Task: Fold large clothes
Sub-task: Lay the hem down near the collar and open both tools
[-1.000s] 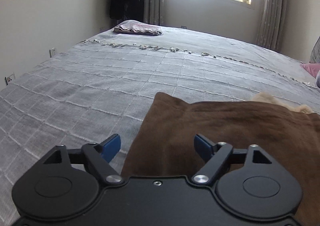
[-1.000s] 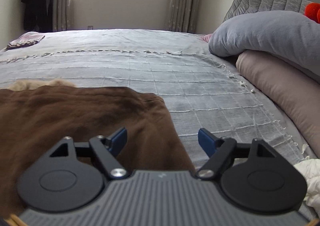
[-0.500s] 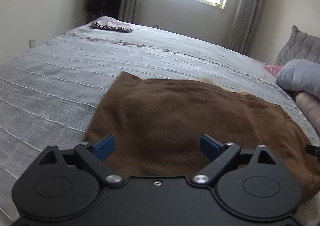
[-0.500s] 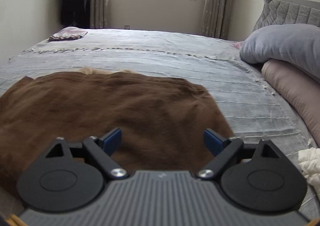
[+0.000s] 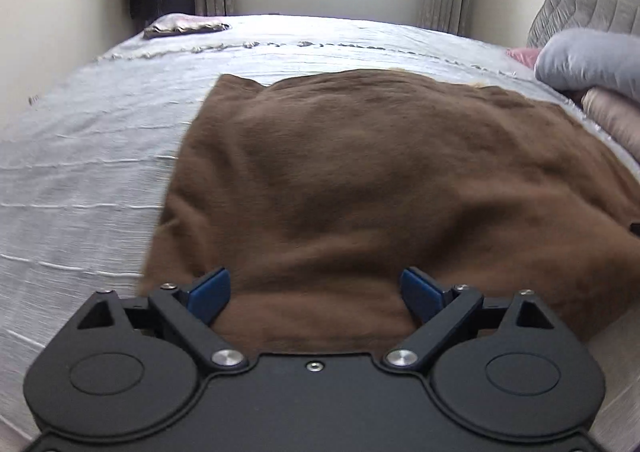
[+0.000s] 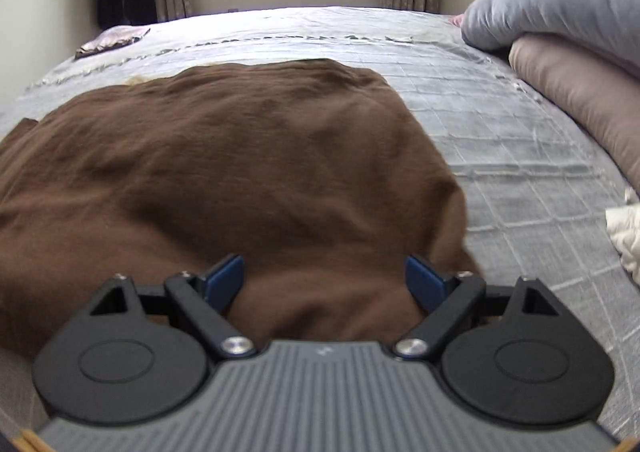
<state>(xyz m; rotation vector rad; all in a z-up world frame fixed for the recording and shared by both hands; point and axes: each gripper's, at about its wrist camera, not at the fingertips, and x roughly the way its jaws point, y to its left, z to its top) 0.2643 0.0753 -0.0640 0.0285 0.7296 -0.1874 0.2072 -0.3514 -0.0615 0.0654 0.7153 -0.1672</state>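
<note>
The brown garment [image 5: 384,179] is spread flat on the grey bedspread [image 5: 100,155]. The left gripper [image 5: 316,288] and right gripper [image 6: 325,279] are held wide apart-fingered, empty, at its near edge. If only the top layer is pinched, the fold would likely be skewed.

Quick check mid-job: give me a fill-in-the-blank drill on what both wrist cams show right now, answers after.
1. The garment spread on the bed is ____ in colour.
2. The jaws of the left gripper stand ____.
3. The right gripper is ____, gripping nothing.
4. The grey pillow rests on a ____ one.

Answers: brown; open; open; pink
</note>
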